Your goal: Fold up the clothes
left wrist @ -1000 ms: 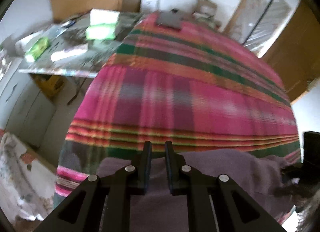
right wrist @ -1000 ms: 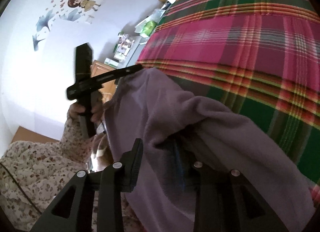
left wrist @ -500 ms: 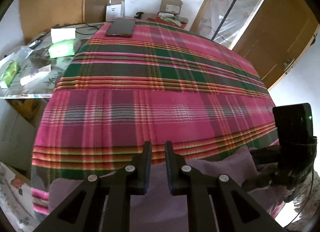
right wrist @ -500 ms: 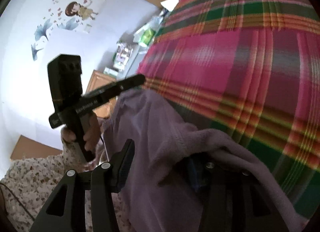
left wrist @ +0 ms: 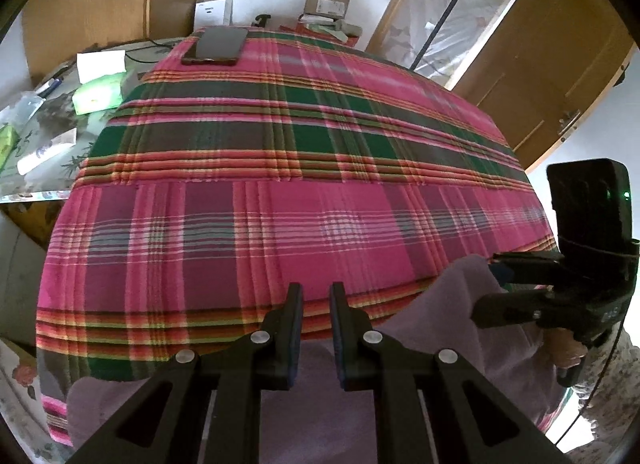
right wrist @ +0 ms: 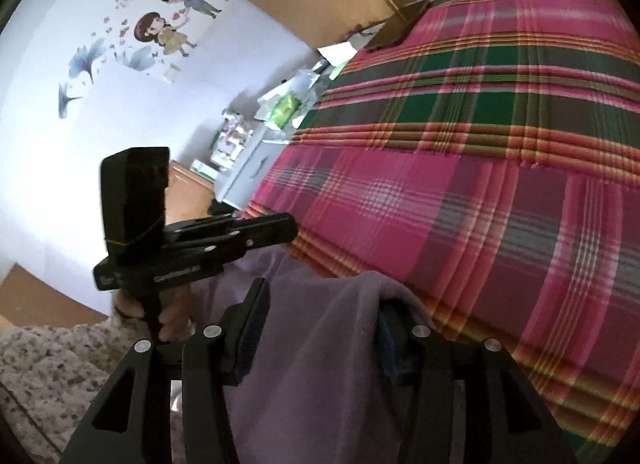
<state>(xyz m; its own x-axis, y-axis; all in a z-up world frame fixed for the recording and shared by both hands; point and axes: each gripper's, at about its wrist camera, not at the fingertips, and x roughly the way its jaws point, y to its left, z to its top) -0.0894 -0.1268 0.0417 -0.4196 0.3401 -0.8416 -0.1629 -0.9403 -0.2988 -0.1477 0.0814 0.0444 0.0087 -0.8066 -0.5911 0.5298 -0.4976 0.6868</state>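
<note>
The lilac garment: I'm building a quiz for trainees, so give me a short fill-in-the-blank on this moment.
1. The lilac garment lies at the near edge of a ____ blanket.
2. The garment is draped between the fingers of the ____ gripper.
3. At the blanket's far corner lies a dark ____.

Missing words: plaid; right; tablet

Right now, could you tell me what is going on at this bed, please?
A person is working on a soft lilac fleece garment at the near edge of a bed covered with a pink, green and orange plaid blanket. The left gripper has its fingers nearly closed with the garment beneath them; whether it grips is unclear. The right gripper is open, with bunched fleece draped between its fingers. The garment is crumpled, not yet folded. A dark rectangular phone lies at the far end.
</note>
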